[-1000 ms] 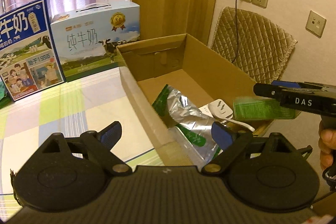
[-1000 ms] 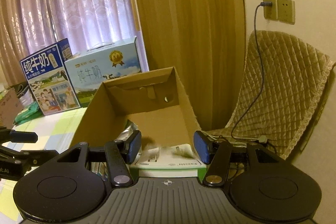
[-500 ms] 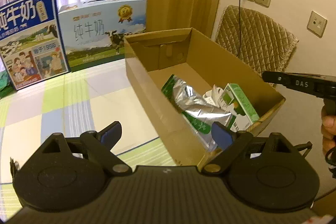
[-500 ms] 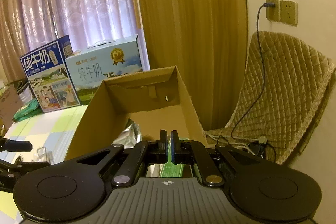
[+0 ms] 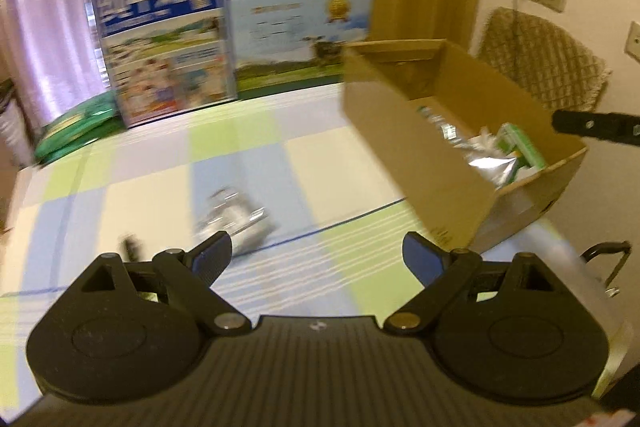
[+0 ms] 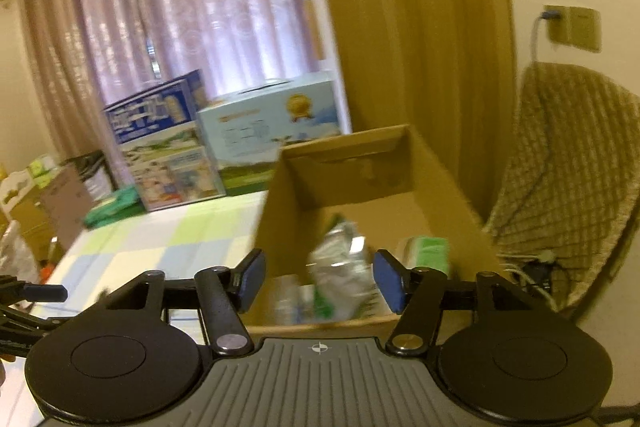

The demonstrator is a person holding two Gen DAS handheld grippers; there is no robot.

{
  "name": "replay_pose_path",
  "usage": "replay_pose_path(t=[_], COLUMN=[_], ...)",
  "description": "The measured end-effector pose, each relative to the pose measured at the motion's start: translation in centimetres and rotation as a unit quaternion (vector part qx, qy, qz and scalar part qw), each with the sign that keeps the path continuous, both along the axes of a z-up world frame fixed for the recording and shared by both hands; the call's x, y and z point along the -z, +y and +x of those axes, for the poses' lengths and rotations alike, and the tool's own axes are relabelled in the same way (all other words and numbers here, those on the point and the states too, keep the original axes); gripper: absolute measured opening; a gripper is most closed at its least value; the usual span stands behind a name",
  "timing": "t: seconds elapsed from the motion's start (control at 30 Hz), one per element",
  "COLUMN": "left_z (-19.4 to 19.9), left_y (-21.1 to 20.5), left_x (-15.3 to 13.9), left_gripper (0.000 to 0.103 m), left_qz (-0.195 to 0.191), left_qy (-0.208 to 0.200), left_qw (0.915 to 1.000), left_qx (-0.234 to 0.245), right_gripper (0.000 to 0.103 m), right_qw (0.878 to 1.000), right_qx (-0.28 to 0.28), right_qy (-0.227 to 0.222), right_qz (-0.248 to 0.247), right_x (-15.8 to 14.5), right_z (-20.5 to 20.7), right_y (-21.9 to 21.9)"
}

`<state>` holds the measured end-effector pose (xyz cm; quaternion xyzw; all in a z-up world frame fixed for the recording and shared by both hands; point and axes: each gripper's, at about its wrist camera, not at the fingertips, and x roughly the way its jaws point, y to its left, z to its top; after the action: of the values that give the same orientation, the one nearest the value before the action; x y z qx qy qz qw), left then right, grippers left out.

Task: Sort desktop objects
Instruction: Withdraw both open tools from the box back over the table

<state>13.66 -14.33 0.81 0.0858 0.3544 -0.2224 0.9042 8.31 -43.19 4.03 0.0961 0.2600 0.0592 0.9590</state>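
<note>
Two wrist views facing forward, sharing cardboard box (image 5: 416,163)

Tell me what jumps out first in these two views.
The open cardboard box at the table's right edge, holding a silver foil bag and a green carton. A blurred silvery item lies on the checked tablecloth before the open left gripper.

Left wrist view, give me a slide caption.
Open left hand-held gripper faces a blurred silvery packet beside the cardboard box.
</note>
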Motion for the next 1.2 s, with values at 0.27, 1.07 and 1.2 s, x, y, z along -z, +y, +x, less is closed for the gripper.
replay_pose_path(t=[0.27,1.07,1.2], left_z=[-2.9,-6.4,-5.9], left_y=[8.8,20.1,20.2], left_x=[0.0,-0.9,-0.6], left_gripper=[0.094,0.102,0.102], left_qz=[0.018,-0.011,-0.022], left_qy=[-0.001,-0.023,-0.021], left_qw=[0.9974,0.9884,0.9873], left_qx=[-0.07,-0.15,-0.156], right_gripper=[0.097,0.101,0.101], right_qw=[0.997,0.984,0.983], right_qx=[-0.076,-0.16,-0.164], right_qy=[0.003,0.049,0.049], right_qz=[0.013,-0.056,-0.066], right_x=[0.3,2.1,2.2], right_z=[-1.1,-4.4,-4.1], right_y=[7.1,19.5,19.8])
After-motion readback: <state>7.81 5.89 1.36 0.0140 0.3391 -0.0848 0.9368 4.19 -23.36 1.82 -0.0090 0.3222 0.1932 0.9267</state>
